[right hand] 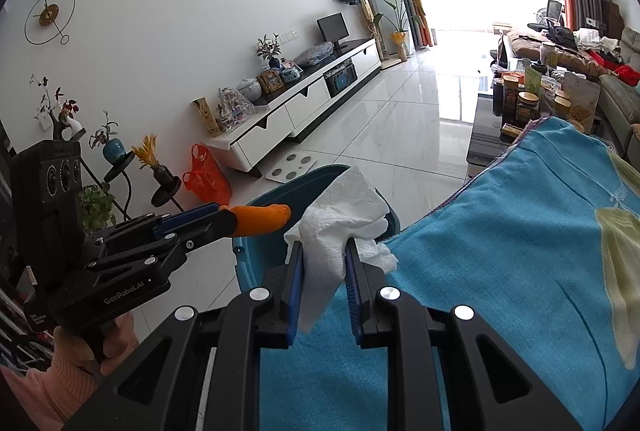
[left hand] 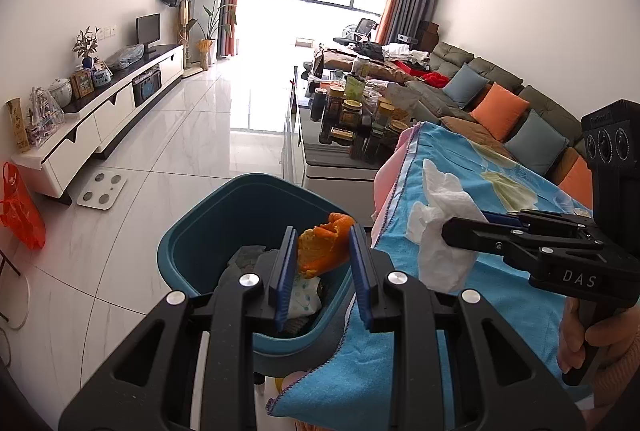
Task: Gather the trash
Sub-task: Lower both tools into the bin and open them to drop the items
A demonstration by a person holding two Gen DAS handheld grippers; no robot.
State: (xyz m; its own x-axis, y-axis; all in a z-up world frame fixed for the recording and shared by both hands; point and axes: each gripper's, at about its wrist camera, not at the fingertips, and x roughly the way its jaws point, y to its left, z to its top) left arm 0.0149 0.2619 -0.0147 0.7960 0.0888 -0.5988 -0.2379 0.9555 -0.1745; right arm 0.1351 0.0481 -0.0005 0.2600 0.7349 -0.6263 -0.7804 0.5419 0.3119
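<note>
A piece of orange peel (left hand: pixel 320 251) is pinched between the blue pads of my left gripper (left hand: pixel 322 235), hanging over the open teal bin (left hand: pixel 224 207). The bin holds crumpled paper and other scraps. My right gripper (right hand: pixel 324 247) is shut on a crumpled white tissue (right hand: pixel 344 207), held above the near edge of the blue towel (right hand: pixel 500 231), just right of the bin (right hand: pixel 304 191). In the right wrist view the left gripper (right hand: pixel 228 217) comes in from the left with the peel (right hand: pixel 260 219) sticking out past its tips. In the left wrist view the right gripper (left hand: pixel 460 227) and tissue (left hand: pixel 444 199) are at the right.
The towel-covered surface (left hand: pixel 500 171) lies right of the bin. Beyond it stand a coffee table crowded with jars (left hand: pixel 352 111) and a sofa (left hand: pixel 500 99). On the tiled floor lie a white scale (left hand: pixel 102 189) and an orange plastic bag (left hand: pixel 20 207) by the TV cabinet (left hand: pixel 104 115).
</note>
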